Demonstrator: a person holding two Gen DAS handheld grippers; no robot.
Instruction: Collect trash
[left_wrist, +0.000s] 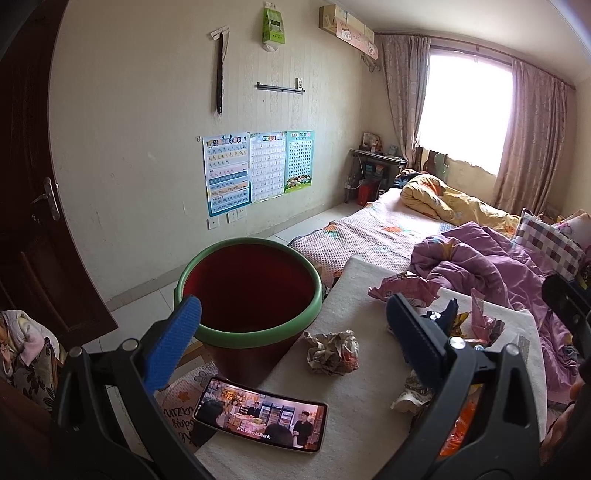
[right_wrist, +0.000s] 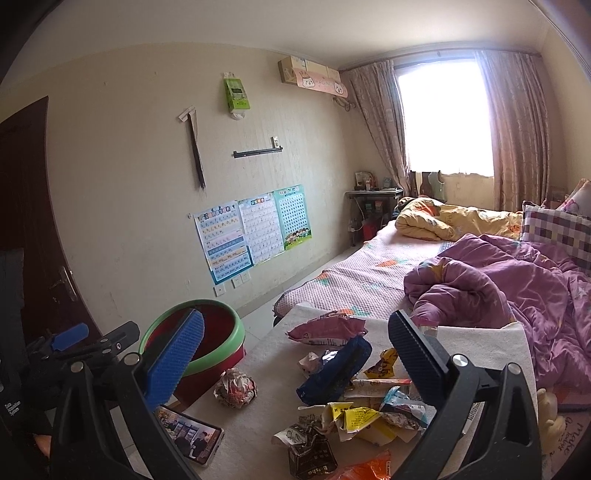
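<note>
"Bisha" on dark wrapper (right_wrist: 312, 459)

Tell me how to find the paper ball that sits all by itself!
Start at the red bucket with the green rim, standing beside the white mat at the foot of the bed. On the mat, right next to the bucket and just beyond the phone, sits the paper ball. It is scrunched round and alone, while the other wrappers lie piled together farther right.
</note>
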